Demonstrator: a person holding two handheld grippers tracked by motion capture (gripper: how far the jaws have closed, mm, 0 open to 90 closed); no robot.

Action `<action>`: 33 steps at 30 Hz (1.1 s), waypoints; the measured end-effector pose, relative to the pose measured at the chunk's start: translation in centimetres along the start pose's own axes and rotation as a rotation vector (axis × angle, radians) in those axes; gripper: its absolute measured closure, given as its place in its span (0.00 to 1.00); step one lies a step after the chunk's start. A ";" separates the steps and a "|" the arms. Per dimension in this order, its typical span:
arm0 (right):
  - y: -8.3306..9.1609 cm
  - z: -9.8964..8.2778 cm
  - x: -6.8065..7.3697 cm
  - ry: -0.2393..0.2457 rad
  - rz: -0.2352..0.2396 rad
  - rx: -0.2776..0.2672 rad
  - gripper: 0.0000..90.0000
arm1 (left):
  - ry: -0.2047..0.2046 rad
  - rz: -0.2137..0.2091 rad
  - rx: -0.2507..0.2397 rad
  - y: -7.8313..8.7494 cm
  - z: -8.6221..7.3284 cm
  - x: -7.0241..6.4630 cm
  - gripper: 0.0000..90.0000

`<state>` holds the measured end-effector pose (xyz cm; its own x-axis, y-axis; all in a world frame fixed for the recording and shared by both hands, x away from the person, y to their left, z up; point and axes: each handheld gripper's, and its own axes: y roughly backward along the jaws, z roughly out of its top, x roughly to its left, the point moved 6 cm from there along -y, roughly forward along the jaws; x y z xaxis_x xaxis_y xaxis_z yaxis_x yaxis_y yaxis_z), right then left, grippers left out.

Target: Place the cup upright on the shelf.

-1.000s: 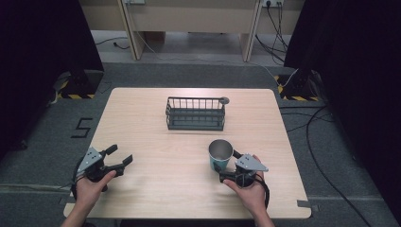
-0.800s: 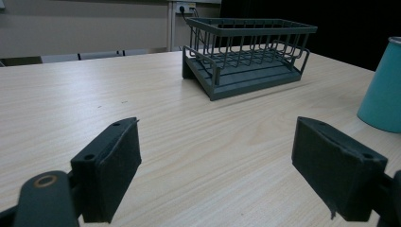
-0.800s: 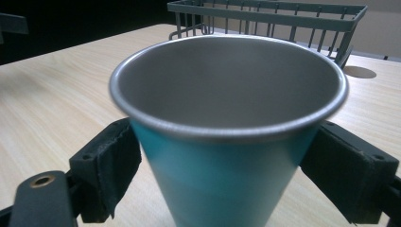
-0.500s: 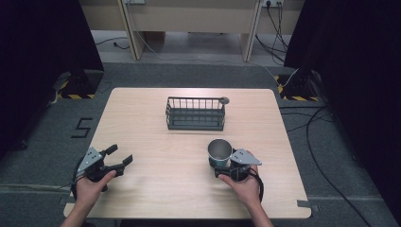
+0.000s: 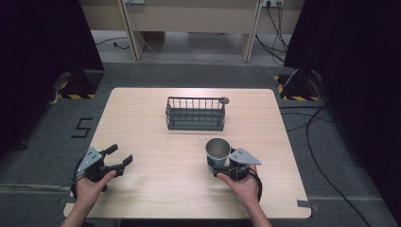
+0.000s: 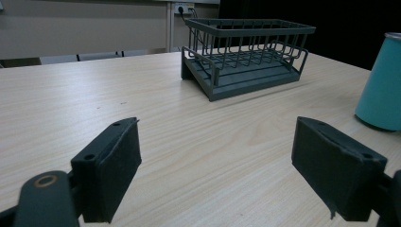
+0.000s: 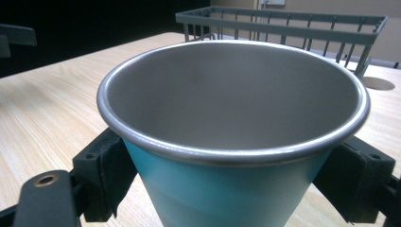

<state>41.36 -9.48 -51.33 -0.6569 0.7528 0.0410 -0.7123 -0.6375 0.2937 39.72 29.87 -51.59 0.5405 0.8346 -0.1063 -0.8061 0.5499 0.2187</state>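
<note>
The right tool point(image 5: 218, 166) straddles the teal steel-lined cup point(image 5: 217, 150) at lower centre, jaws flanking its sides, seemingly closing; the left tool point(image 5: 118, 158) idles open, lower left.

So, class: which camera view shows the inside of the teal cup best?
The right gripper view: the cup looms close, its open mouth and bare steel inside plain. The high view shows it small from above; the left gripper view catches its teal side at the edge.
</note>
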 end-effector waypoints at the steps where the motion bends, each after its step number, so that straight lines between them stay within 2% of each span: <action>1: 0.0 0.2 0.0 0.005 -0.002 -0.005 0.18 | 0.000 0.000 0.000 0.0 0.0 0.0 0.17; 19: -0.7 3.0 -0.1 0.033 -0.015 -0.058 0.18 | -0.002 -0.001 -0.002 0.0 0.0 0.0 0.17; 33: -1.9 5.8 -1.1 0.023 -0.043 -0.099 0.18 | 0.001 -0.001 -0.005 0.1 0.1 0.1 0.17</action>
<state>44.87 -8.16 -46.39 -0.6302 0.7764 0.0081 -0.7598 -0.6189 0.1992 39.72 29.97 -51.50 0.5408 0.8343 -0.1072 -0.8071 0.5505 0.2133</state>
